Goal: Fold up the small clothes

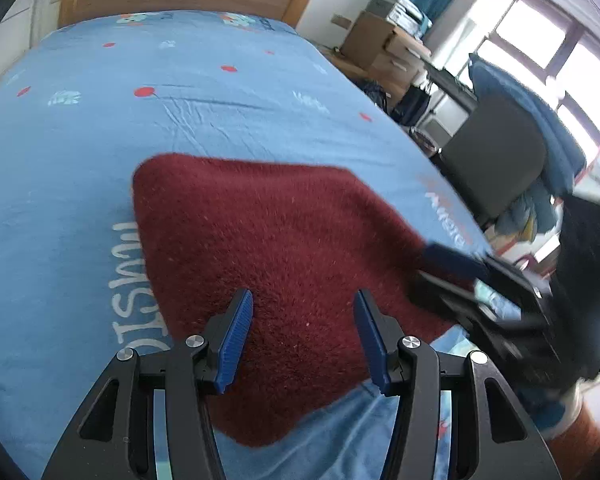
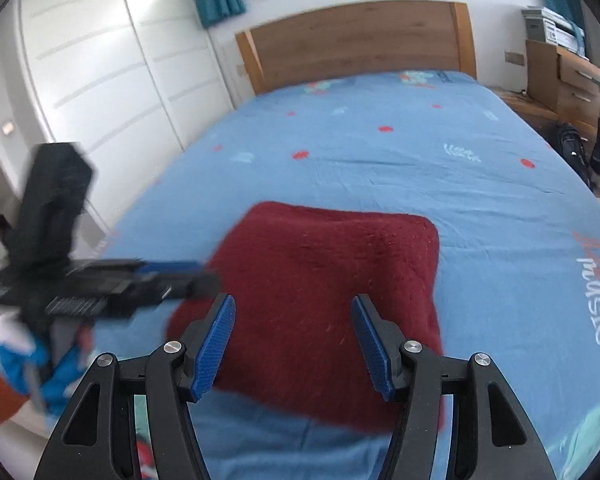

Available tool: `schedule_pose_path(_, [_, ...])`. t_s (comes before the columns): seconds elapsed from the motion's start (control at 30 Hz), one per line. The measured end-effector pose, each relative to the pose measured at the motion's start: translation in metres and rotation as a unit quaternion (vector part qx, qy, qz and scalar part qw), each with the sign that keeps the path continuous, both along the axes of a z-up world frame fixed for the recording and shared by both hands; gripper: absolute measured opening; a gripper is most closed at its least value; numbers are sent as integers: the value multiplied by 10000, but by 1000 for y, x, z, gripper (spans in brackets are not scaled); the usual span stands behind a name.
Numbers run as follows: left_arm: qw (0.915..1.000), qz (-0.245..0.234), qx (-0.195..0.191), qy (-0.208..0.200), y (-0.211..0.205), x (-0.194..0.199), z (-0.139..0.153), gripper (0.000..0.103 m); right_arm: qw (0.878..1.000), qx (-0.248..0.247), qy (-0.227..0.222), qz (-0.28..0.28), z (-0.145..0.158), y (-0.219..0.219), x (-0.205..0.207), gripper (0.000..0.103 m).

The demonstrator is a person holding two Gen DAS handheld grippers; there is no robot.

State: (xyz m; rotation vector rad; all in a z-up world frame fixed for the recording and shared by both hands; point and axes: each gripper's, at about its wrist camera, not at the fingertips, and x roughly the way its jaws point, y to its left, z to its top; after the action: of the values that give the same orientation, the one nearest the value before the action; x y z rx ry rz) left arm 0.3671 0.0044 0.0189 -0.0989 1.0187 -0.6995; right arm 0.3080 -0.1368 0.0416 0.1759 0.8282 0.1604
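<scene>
Garment: dark red fleecy cloth [image 1: 276,264], folded into a rounded slab, lying flat on the bed at the centre of both views.
Bedsheet: blue cotton [image 1: 100,140], lightly creased, printed with red dots and white lettering.
Left gripper [image 1: 302,338]: ribbed blue pads parted, nothing between them, above the cloth's near edge.
Right gripper [image 2: 292,344]: jaws apart, empty, over the cloth.
Boxes: cardboard cartons [image 1: 384,46] at 1 o'clock in the left view, contents unclear.

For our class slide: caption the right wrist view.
Open right gripper above a folded dark red cloth on the blue bed.
</scene>
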Motion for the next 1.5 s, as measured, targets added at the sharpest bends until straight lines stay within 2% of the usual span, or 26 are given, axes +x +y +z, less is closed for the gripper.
schedule_pose_path(0.1, [9999, -112, 32, -1, -6, -9, -15, 47, 9992, 2, 395, -62, -33, -6, 15, 63])
schedule_pose_path(0.17, [9996, -229, -46, 154, -11, -20, -29, 47, 9977, 80, 665, -37, -60, -12, 13, 63])
schedule_pose_path(0.33, [9993, -376, 38, -72, -18, -49, -46, 47, 9988, 328, 359, 8, -76, -25, -13, 63])
schedule_pose_path(0.47, [9989, -309, 160, -309, -19, -57, -47, 49, 9989, 312, 347, 95, -78, -25, -20, 63])
schedule_pose_path(0.53, [9985, -388, 215, -315, -21, -58, -48, 54, 9986, 294, 419, 120, -77, -26, -18, 63])
schedule_pose_path(0.6, [9979, -448, 344, -320, -22, -59, -46, 54, 9981, 310, 512, 143, -72, -30, -26, 63])
schedule_pose_path(0.67, [9968, -421, 457, -498, -20, -60, -33, 55, 9979, 347, 531, 137, -63, -35, -26, 63])
schedule_pose_path(0.8, [9965, -257, 385, -694, -13, -44, -14, 55, 9993, 243, 214, 177, -38, -34, -24, 63])
schedule_pose_path(0.9, [9951, -64, 561, -809, -12, -20, -11, 55, 9997, 69, 101, 194, -30, -30, -9, 63])
schedule_pose_path(1.0, [9954, 63, 656, -692, -14, 1, -22, 55, 9998, -25, 157, 92, -38, -31, 8, 63])
schedule_pose_path(1.13, [9949, -64, 798, -608, -25, 3, -49, 55, 9985, -7, 541, 46, -73, -36, 18, 63])
schedule_pose_path(1.17, [9945, -110, 835, -626, -24, 0, -54, 55, 9987, 53, 511, 0, -81, -39, 15, 64])
schedule_pose_path(1.27, [9923, -173, 913, -819, -25, -15, -63, 56, 9985, 357, 399, -107, -86, -48, 6, 64])
schedule_pose_path(1.37, [9948, -66, 741, -699, -19, -15, -62, 56, 9989, 251, 382, -36, -86, -45, -4, 64])
schedule_pose_path(1.5, [9937, -51, 842, -743, -20, -20, -56, 56, 9987, 241, 438, -29, -81, -44, -13, 64])
